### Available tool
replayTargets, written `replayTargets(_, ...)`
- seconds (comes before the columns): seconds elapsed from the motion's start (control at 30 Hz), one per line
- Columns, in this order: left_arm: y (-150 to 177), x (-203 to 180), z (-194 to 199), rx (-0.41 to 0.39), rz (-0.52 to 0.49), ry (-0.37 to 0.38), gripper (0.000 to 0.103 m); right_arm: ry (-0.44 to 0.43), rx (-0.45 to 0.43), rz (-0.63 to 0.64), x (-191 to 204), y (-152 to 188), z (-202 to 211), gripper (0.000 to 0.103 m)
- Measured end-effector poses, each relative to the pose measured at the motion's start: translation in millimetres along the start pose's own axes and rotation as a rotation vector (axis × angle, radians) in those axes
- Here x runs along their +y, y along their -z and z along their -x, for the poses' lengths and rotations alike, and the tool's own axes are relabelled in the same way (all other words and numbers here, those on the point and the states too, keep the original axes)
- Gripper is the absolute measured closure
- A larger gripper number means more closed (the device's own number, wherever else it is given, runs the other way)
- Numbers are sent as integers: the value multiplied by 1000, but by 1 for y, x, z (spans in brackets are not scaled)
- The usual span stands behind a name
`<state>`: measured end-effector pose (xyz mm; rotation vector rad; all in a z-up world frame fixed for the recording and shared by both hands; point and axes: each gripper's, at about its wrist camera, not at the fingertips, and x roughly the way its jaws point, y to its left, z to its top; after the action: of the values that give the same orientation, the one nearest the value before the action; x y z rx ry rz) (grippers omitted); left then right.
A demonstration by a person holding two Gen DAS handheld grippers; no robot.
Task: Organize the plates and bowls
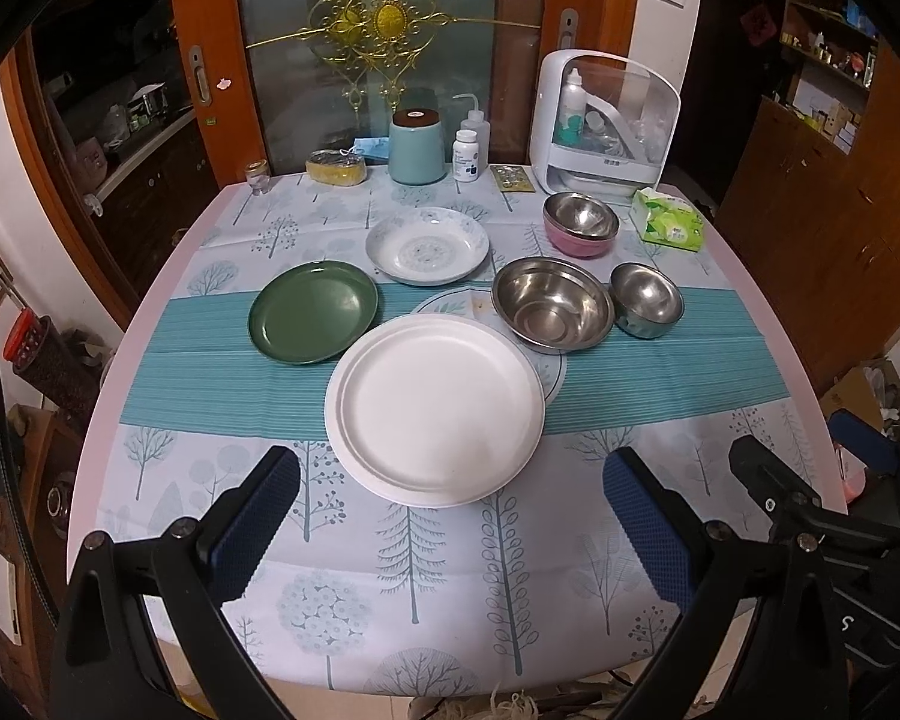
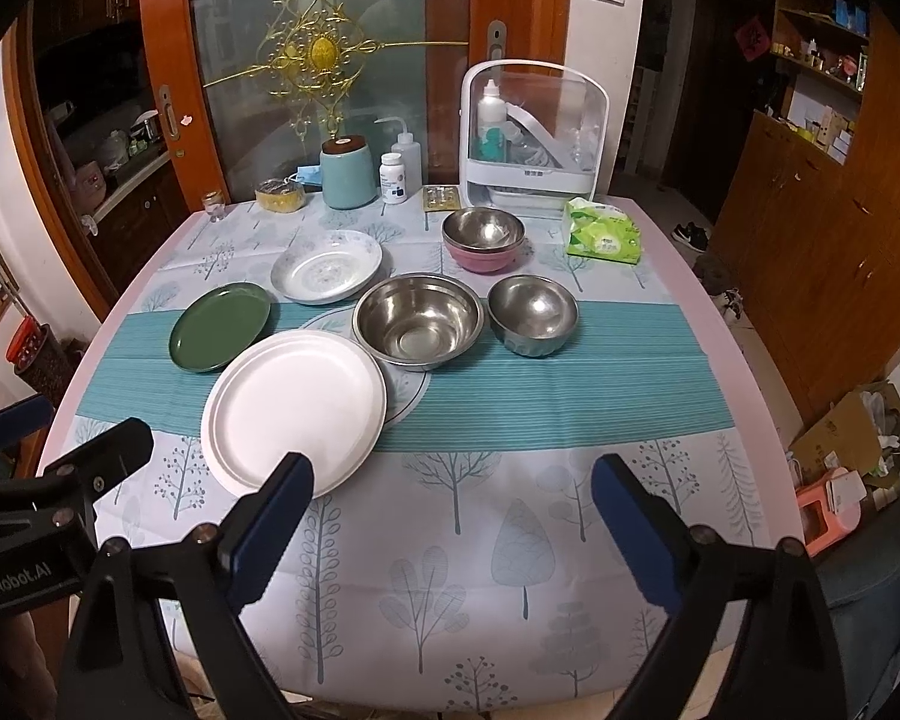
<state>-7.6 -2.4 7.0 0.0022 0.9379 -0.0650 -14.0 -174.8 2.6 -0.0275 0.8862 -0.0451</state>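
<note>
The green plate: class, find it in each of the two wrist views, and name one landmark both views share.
Left wrist view: the green plate sits left of centre, just left of the white plate.
Right wrist view: the green plate lies further left, up and left of the white plate.
Shared landmark: the patterned plate just behind it.

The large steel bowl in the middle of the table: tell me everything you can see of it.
The large steel bowl is the widest bowl on the table, round, of shiny bare metal with a thin rolled rim and a flat inner base. It stands upright and looks empty. It rests partly on a pale patterned plate that also lies under the white plate. The smaller steel bowl stands close on its right; whether they touch is unclear. Neither gripper touches it.
</note>
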Motion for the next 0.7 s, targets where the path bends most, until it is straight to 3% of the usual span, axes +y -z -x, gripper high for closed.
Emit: replayTargets(0.7, -1, 7, 1, 4, 6, -5, 2, -2, -7, 1, 4, 0, 1, 8)
